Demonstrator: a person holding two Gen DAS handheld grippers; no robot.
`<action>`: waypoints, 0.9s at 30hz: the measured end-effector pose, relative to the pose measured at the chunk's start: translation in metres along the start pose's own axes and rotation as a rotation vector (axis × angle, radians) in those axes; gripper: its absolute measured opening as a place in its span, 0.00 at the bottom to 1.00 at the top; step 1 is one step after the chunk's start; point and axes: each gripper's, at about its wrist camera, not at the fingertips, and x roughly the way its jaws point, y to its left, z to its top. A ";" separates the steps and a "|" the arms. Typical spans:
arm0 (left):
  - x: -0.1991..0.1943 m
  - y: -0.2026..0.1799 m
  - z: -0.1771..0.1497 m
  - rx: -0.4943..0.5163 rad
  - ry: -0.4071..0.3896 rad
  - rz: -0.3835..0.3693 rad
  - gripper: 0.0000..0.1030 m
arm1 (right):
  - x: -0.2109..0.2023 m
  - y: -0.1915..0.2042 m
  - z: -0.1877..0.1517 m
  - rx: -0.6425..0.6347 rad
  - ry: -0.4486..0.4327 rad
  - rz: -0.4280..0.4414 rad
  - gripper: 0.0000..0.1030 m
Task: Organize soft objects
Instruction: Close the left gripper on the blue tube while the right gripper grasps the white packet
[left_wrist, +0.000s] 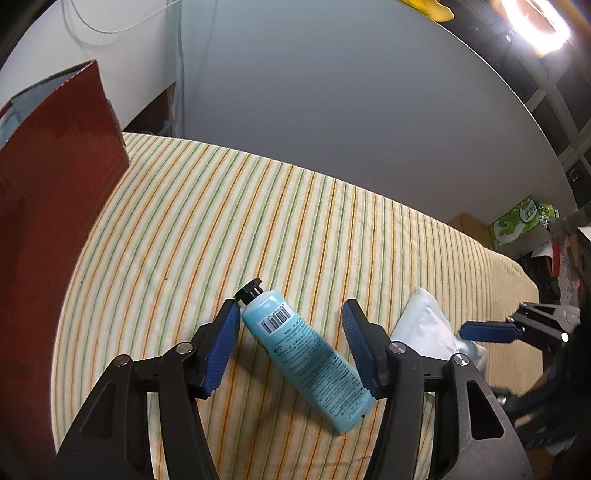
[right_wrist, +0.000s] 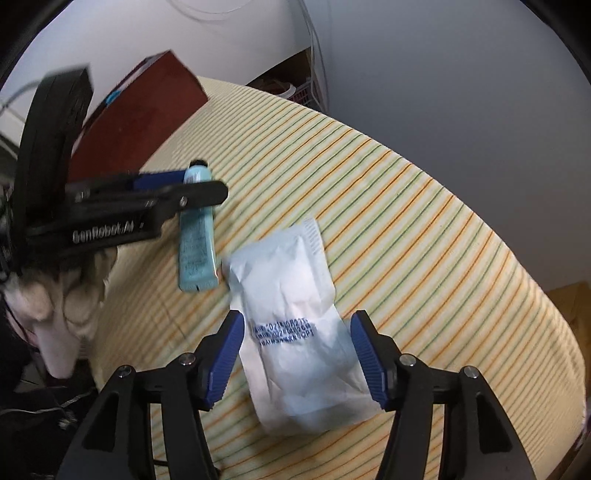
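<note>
I am hovering my left tongs (left_wrist: 290, 350), spread apart, astride the blue tube (left_wrist: 306, 360) lying slantwise, cap away, while my right tongs (right_wrist: 297, 356) are straddling the white pouch (right_wrist: 295, 325) beside that tube, also apart.

A blue tube (left_wrist: 308, 360) with a black cap and a barcode lies flat on the striped cloth (left_wrist: 295, 221). Just beside its crimped end lies a white packet (right_wrist: 295, 332), puffy and crinkled, with dark printed text.
</note>
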 end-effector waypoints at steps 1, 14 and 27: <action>0.001 -0.002 0.000 0.003 -0.001 0.009 0.59 | 0.000 0.004 -0.002 -0.015 -0.008 -0.024 0.55; 0.003 -0.017 -0.011 0.118 -0.024 0.141 0.48 | 0.003 0.034 -0.012 -0.140 -0.039 -0.225 0.56; -0.003 -0.014 -0.015 0.126 -0.020 0.127 0.42 | 0.013 0.051 -0.002 -0.198 0.001 -0.210 0.63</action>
